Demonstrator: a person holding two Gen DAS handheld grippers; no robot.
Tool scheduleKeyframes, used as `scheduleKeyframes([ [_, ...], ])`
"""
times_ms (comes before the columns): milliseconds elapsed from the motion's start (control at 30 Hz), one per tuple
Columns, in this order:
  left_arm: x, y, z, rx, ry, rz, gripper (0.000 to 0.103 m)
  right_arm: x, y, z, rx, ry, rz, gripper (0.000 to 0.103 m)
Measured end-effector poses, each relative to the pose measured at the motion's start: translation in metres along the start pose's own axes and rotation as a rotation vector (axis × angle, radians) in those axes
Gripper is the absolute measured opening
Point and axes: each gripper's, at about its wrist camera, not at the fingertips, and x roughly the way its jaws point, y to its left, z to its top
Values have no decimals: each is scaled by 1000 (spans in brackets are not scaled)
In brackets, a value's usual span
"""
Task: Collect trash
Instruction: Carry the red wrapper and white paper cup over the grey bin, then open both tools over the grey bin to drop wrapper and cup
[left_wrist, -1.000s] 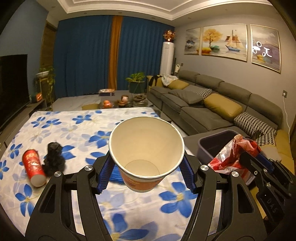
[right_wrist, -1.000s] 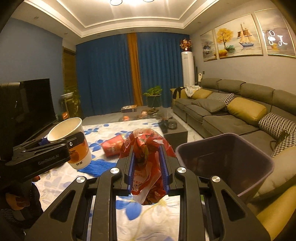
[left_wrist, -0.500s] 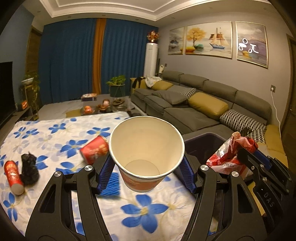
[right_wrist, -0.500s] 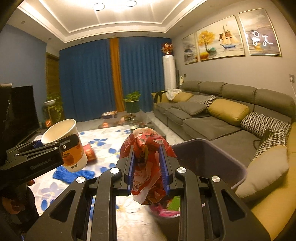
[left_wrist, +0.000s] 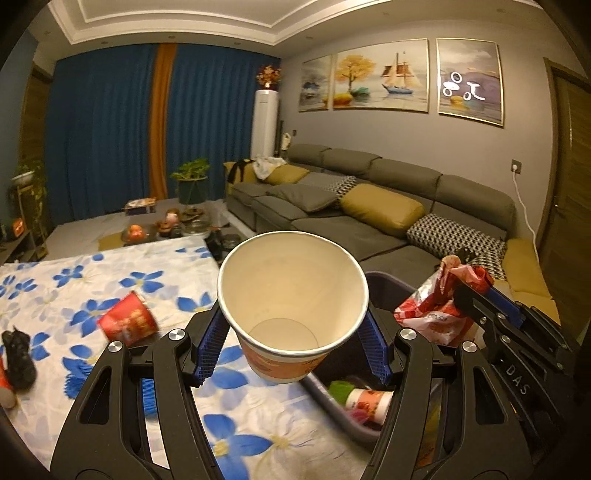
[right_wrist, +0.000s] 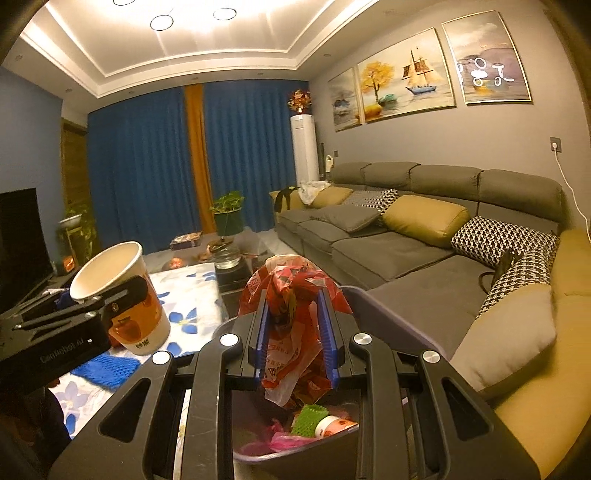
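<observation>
Table: a cloth printed with blue flowers (left_wrist: 110, 280) is spread over it, and the bin is set against its right edge.
Bin: a dark bin (right_wrist: 376, 306) is seen already part filled; a green piece, pink wrapping and a small white-and-orange container lie at its bottom.
Paper cup: an empty paper cup (left_wrist: 291, 306) with an orange print is clamped by its sides in the left gripper (left_wrist: 291, 350), mouth tilted toward the camera, held at the table's right edge just short of the bin's near rim.
Red wrapper: a crumpled red wrapper (right_wrist: 295, 325) is pinched between the blue pads of the right gripper (right_wrist: 297, 336) and is held directly above the bin's opening.
Red cup: a red cup (left_wrist: 127, 319) lies on its side on the cloth toward the left part of the table, not yet collected.
Black scrap: a black scrap (left_wrist: 18, 354) is left at the far left edge, with a red item beside it cut off by the frame.
Progress: judged roughly midway; two pieces are carried to the bin and not yet dropped, and at least three remain on the cloth.
Left view only: the leftover litter on the cloth is shown.
Right view only: the wrapper's position over the opening and more of the bin's contents are shown.
</observation>
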Motion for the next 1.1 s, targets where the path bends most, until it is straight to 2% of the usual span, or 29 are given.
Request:
scheduleKeyframes([
  [267,23,-13,-4,15,21,-35,63,11,-12,6,19,-11,-25,26],
  [600,45,-25,-6,34,44,-80,63,12,-9,0,40,0,-52,29],
  [1100,62,-35,-8,40,68,-117,66,14,-11,5,47,4,-75,33],
])
